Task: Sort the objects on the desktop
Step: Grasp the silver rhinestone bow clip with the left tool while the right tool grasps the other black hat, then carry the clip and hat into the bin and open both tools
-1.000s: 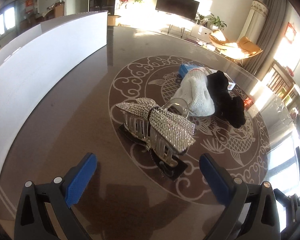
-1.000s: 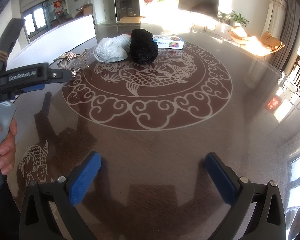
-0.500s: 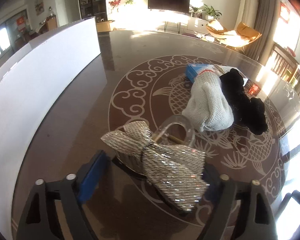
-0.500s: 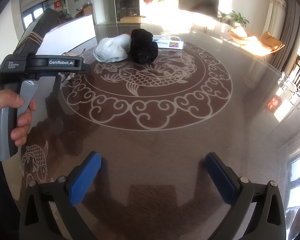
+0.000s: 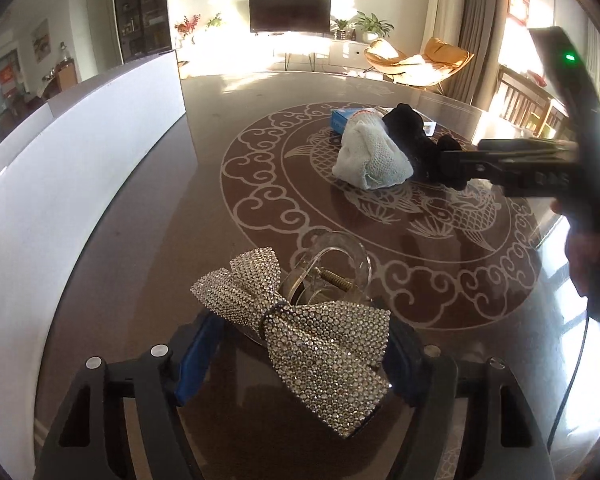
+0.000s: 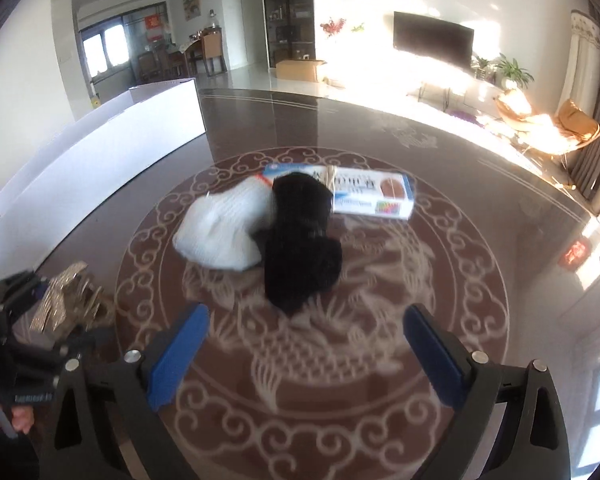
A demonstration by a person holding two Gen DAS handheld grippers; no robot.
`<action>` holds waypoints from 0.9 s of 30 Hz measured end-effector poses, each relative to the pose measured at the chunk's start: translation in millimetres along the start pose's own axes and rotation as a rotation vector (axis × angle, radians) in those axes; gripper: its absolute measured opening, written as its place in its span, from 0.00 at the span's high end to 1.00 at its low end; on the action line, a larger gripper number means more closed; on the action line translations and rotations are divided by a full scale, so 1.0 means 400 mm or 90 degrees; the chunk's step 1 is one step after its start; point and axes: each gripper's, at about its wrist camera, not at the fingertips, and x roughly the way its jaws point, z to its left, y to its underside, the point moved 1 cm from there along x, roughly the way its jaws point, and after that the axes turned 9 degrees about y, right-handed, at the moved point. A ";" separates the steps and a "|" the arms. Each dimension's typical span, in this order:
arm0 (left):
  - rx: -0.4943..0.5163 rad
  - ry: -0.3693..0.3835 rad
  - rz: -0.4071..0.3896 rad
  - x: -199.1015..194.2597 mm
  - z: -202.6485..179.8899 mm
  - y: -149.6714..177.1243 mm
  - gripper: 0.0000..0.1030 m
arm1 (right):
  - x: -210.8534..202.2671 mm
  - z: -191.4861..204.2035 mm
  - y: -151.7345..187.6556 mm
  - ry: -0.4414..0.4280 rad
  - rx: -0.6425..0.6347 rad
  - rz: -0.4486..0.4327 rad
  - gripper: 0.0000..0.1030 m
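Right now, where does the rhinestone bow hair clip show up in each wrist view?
Left wrist: the rhinestone bow hair clip sits bottom centre, between the left tongs.
Right wrist: the clip shows at the far left edge, partly hidden by the left tongs.
Shared landmark: the white knit bundle beside the black bundle.

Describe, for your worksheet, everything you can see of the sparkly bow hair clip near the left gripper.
The bow hair clip is a claw clip topped with a bow paved in small silvery rhinestones, pinched at its middle by a narrow band. Behind the bow rise clear plastic loop handles and a brass-coloured spring. It sits between the blue pads of the left gripper, which look closed on its sides, above the dark patterned table. The right wrist view shows it only partly.
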 end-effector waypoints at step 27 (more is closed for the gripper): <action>-0.128 0.043 -0.156 -0.319 0.119 -0.032 0.37 | -0.186 0.109 0.102 -0.153 -0.017 0.041 0.63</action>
